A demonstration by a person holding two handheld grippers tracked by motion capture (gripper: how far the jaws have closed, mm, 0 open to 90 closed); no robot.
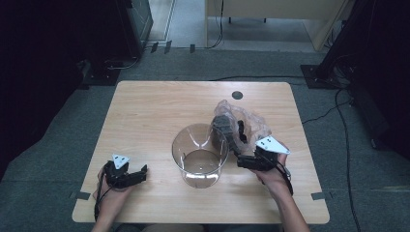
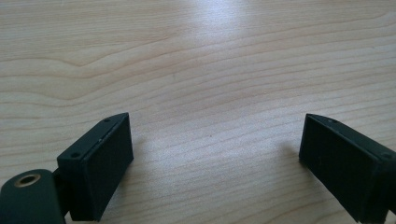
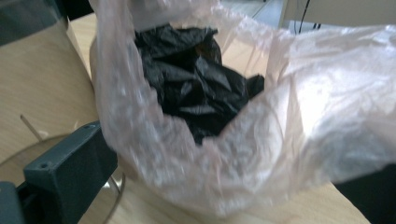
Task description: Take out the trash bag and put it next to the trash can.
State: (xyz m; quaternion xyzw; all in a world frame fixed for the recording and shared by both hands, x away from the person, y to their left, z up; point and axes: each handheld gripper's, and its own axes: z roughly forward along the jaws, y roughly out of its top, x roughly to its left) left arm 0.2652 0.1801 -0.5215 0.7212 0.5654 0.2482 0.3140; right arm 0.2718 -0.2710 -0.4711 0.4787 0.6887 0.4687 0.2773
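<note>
1. on the right of the wooden table (image 1: 145, 111), the right gripper (image 1: 244, 161) lies low in the person's right hand (image 1: 273, 176), its tips at the near edge of the clear plastic bag (image 1: 244, 121).
2. its jaws stand spread wide; in the right gripper view the bag's crinkled skin (image 3: 261, 154) billows between them, and whether a pad touches the film cannot be told.
3. the bag sits just behind and to the right of the glass jar (image 1: 200, 154), touching or nearly touching its wall, and holds a heap of crumpled black pieces (image 3: 196, 88).
4. at the table's near left, the left gripper (image 1: 138, 175) rests in the left hand (image 1: 113, 195), well apart from the jar.
5. its jaws are also spread, with bare wood grain (image 2: 210, 93) between them.
6. count: two grippers, one jar, upright and open, one bag, one dark round hole (image 1: 237, 95) near the table's far edge.
</note>
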